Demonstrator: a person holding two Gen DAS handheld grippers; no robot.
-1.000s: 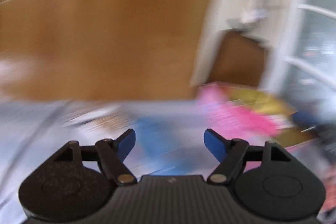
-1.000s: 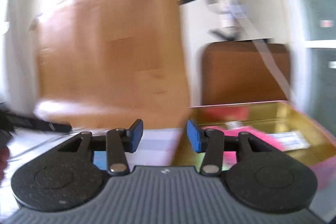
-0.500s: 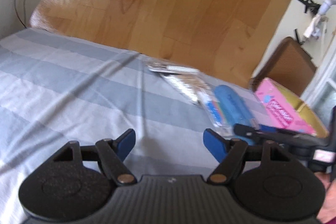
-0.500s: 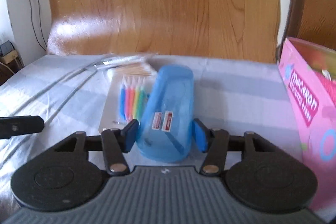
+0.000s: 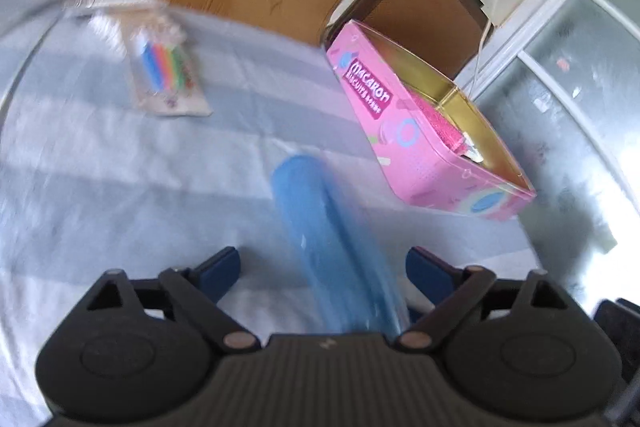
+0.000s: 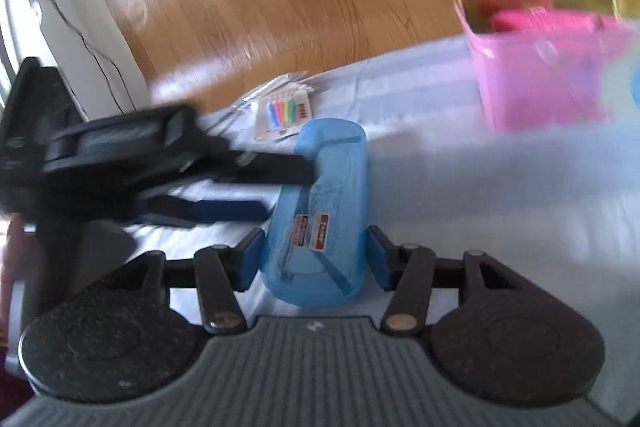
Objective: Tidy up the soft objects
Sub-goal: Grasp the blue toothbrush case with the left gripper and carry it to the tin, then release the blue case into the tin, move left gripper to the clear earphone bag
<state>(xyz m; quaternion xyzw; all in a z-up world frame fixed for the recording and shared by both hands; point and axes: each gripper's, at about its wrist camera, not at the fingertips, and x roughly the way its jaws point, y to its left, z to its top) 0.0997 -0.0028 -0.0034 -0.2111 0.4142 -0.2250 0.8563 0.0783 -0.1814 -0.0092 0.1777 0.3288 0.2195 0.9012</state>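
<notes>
The bed (image 5: 100, 155) carries the pink tin (image 5: 420, 151), open, at the far right; the blue case (image 6: 324, 211) lies near it. The right tongs (image 6: 314, 257) straddle its near end, pads just beside its sides, seemingly not pressing. The left tongs (image 5: 320, 269) are opening around its other end. Close both evenly before lifting, so it does not slip.

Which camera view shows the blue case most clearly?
The right wrist view: the blue case is fairly sharp there, its red stickers visible, lying on the sheet. In the left wrist view it is a blurred blue streak.
</notes>
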